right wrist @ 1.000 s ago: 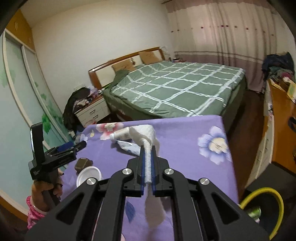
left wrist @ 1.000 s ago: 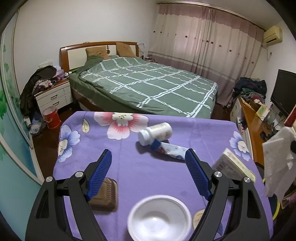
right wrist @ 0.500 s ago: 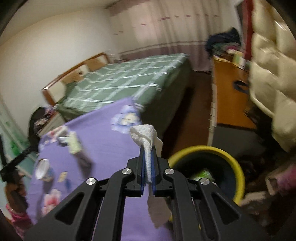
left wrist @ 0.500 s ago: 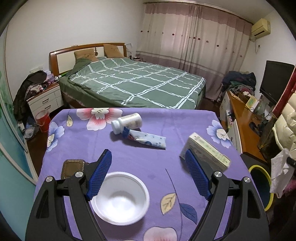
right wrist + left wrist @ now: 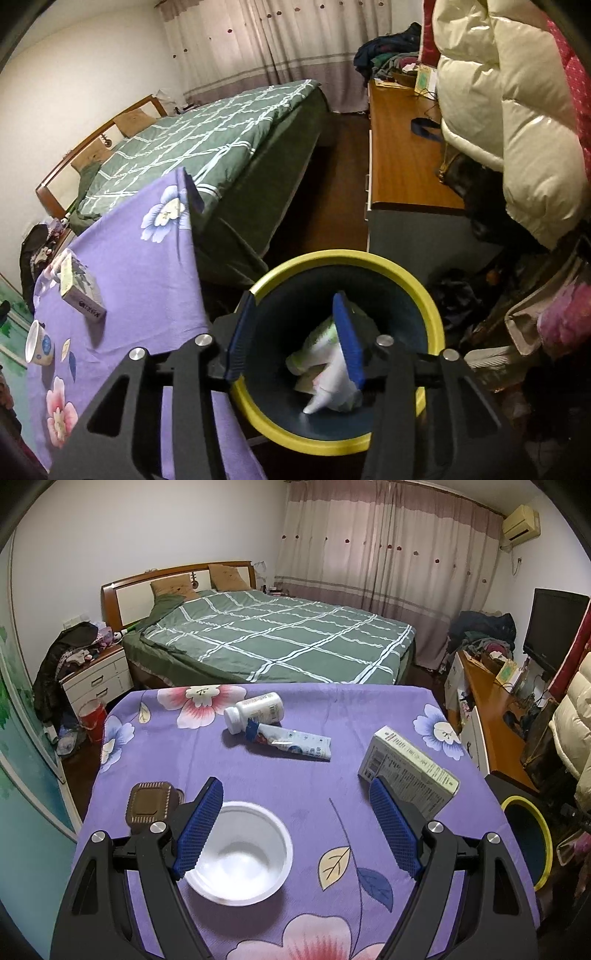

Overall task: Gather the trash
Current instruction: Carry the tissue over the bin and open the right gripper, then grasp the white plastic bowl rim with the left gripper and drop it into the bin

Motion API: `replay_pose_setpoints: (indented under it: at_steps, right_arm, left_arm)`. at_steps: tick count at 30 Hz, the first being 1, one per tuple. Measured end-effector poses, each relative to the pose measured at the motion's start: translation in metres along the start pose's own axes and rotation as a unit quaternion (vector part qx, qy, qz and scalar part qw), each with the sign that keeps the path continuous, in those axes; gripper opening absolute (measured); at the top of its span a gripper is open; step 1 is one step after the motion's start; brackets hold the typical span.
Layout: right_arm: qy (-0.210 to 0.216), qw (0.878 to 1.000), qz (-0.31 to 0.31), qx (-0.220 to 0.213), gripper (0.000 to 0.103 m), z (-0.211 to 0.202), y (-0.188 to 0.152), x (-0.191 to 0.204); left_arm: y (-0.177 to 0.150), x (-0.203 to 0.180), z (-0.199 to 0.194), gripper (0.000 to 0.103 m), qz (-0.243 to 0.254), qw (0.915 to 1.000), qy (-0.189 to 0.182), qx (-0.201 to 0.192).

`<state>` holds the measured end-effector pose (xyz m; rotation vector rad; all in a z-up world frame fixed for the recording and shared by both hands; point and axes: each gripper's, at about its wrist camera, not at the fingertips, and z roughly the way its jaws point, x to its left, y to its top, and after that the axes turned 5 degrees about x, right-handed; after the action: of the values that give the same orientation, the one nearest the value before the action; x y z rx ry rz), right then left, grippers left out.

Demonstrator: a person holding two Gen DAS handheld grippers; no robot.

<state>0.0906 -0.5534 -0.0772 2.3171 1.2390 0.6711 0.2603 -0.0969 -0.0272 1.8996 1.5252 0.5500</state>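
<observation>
Purple floral tablecloth (image 5: pixel 295 775); yellow-rimmed bin (image 5: pixel 369 258)

1. Bench (image 5: pixel 295 775), left wrist view: bowl (image 5: pixel 238 853) nearest the camera, small tray (image 5: pixel 149 806) just to its left.
2. Farther back: tube (image 5: pixel 291 740), with the bottle (image 5: pixel 255 710) lying touching its far left end.
3. Carton (image 5: pixel 408 771) lies near the bench's right edge.
4. Bin (image 5: pixel 343 384) stands on the floor off the bench's right side; the tissue (image 5: pixel 332 391) and other trash lie inside it.
5. Bed (image 5: pixel 273 642) stands behind the bench.
6. Right gripper (image 5: pixel 295 336), its jaws opening, hangs over the bin.
</observation>
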Motion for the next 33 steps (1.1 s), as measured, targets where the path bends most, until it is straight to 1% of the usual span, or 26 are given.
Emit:
replay_pose_setpoints:
  at_steps: [3, 10, 14, 16, 20, 27, 33]
  right_arm:
    - [0.007, 1.000, -0.010, -0.002, 0.047, -0.001, 0.000, 0.014]
    - [0.030, 0.999, -0.029, 0.011, 0.047, 0.012, -0.001, 0.037]
    - [0.039, 0.998, -0.039, 0.015, 0.047, 0.015, -0.001, 0.049]
    - [0.041, 0.998, -0.043, 0.016, 0.047, 0.016, -0.002, 0.054]
    - [0.041, 0.998, -0.046, 0.018, 0.048, 0.016, -0.002, 0.058]
    - [0.042, 0.998, -0.045, 0.024, 0.048, 0.020, -0.003, 0.056]
    - [0.045, 0.998, -0.042, 0.031, 0.048, 0.027, -0.003, 0.055]
  left_arm:
    - [-0.009, 0.008, 0.000, 0.081, -0.005, 0.9999, 0.002, 0.010]
    - [-0.049, 0.026, 0.004, 0.083, -0.008, 0.9986, 0.010, 0.052]
    - [-0.066, 0.036, 0.019, 0.084, -0.015, 0.9963, 0.022, 0.081]
    - [-0.071, 0.040, 0.030, 0.084, -0.022, 0.9947, 0.020, 0.098]
    - [-0.073, 0.040, 0.047, 0.084, -0.025, 0.9930, 0.021, 0.114]
    - [-0.065, 0.040, 0.065, 0.084, -0.027, 0.9926, 0.033, 0.113]
    - [-0.057, 0.040, 0.075, 0.080, -0.021, 0.9929, 0.040, 0.110]
